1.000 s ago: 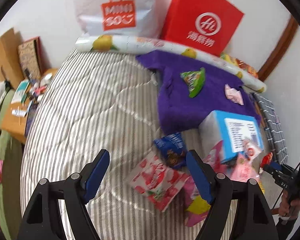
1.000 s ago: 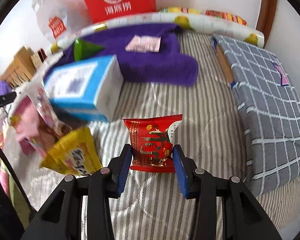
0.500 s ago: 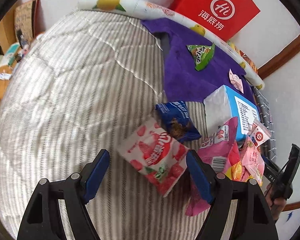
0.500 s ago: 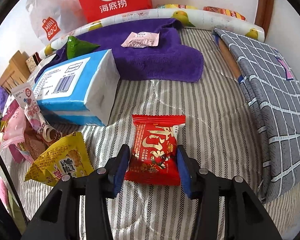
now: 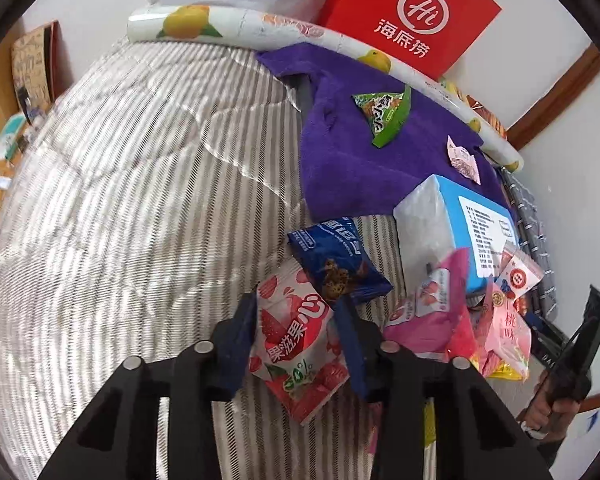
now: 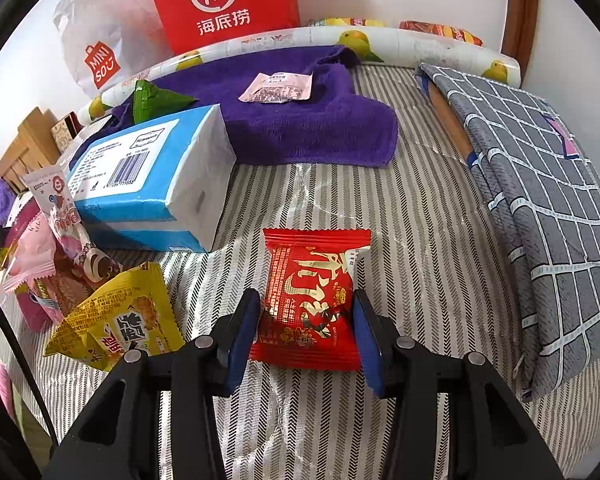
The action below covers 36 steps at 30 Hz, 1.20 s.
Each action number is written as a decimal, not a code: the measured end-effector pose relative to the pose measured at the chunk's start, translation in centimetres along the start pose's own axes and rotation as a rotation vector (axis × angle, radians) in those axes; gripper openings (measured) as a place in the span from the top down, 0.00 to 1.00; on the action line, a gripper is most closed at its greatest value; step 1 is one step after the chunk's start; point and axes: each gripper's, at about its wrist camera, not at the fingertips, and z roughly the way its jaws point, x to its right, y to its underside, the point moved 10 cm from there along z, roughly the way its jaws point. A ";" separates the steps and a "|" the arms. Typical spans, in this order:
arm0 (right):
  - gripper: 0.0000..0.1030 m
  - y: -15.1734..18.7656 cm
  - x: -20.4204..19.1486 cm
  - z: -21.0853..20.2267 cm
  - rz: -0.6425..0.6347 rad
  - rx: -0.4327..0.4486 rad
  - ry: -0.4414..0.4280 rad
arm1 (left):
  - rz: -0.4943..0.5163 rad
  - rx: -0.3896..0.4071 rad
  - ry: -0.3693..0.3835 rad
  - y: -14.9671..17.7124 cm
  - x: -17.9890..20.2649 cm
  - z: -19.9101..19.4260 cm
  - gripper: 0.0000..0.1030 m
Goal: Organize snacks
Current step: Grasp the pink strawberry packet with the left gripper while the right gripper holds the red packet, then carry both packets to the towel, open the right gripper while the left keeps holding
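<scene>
Striped bed (image 6: 420,240): left hand-held gripper (image 5: 296,344) pinches strawberry packet (image 5: 296,344), right hand-held gripper (image 6: 306,330) clamps red packet (image 6: 312,300); slick film may slip.

Red-and-gold snack packet (image 6: 312,300), purple towel (image 6: 300,128), grey-and-white striped bedcover (image 5: 140,200), grey checked cloth (image 6: 540,200)

Left wrist view: the striped bed (image 5: 120,208) is seen from close above, along the left tongs (image 5: 296,340), toward the wall.
Right wrist view: the bed is seen low and near, along the right tongs (image 6: 306,332), toward the same wall.
Shared: purple fleece towel (image 5: 352,160) (image 6: 300,128), blue-and-white tissue pack (image 5: 456,232) (image 6: 152,184), red paper bag with white logo (image 5: 412,16) (image 6: 224,0).
</scene>
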 end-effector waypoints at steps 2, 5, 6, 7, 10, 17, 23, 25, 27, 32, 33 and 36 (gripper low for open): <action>0.56 0.0 0.0 -0.1 0.005 0.000 -0.002 | 0.020 0.014 -0.037 0.0 -0.3 -0.5 0.76; 0.56 0.0 0.1 -0.3 0.009 -0.001 -0.005 | -0.002 -0.021 -0.005 0.5 -0.5 -0.4 0.76; 0.56 0.0 0.0 -0.3 0.009 -0.001 -0.006 | -0.008 -0.029 -0.002 0.7 -0.7 -0.4 0.72; 0.56 0.1 0.0 -0.4 0.008 -0.001 -0.006 | -0.014 -0.031 -0.001 0.8 -0.9 -0.4 0.68; 0.56 0.4 0.1 -0.5 0.007 -0.002 -0.005 | -0.022 -0.022 0.007 1.2 -1.0 -0.5 0.44; 0.56 0.8 0.2 -0.8 0.012 -0.004 -0.007 | 0.023 -0.023 0.069 1.8 1.1 0.7 0.35; 0.56 1.1 0.5 -0.9 0.018 -0.006 -0.001 | 0.041 -0.018 0.088 1.7 1.8 0.8 0.68; 0.56 1.2 0.5 -1.0 0.020 -0.006 0.001 | 0.056 0.000 0.076 1.7 1.7 0.5 0.71; 0.56 1.1 0.5 -1.2 0.023 -0.001 0.003 | 0.072 0.019 0.050 1.6 1.6 0.0 0.72; 0.56 0.7 0.1 -2.3 0.022 0.027 -0.001 | 0.077 0.044 0.029 1.5 1.0 -1.2 0.72; 0.56 0.5 0.0 -2.6 0.022 0.034 -0.008 | 0.074 0.051 0.021 1.4 0.7 -1.5 0.72; 0.56 0.0 -0.3 -3.5 0.021 0.054 -0.015 | 0.058 0.078 -0.003 1.0 -0.2 -2.6 0.72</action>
